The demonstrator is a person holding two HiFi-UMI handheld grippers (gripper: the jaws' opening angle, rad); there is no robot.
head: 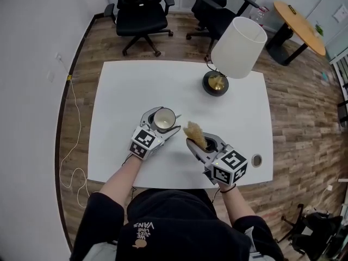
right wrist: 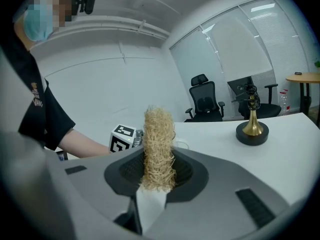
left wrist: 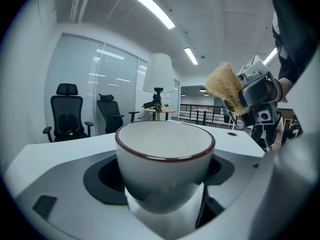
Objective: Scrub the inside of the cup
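A white cup (head: 163, 118) with a dark red rim sits upright between the jaws of my left gripper (head: 161, 125), which is shut on it. In the left gripper view the cup (left wrist: 165, 160) fills the middle, its inside pale and bare. My right gripper (head: 197, 142) is shut on a tan fibrous scrubber (head: 194, 134), held a short way right of the cup and apart from it. The scrubber (right wrist: 158, 150) stands up from the jaws in the right gripper view. It also shows in the left gripper view as a scrubber (left wrist: 223, 86) up high at the right.
A lamp with a white shade (head: 238, 47) and black-and-gold base (head: 216, 83) stands at the far right of the white table (head: 130, 86). A round cable hole (head: 256, 160) lies near the table's right front corner. Office chairs (head: 139, 11) stand beyond the table.
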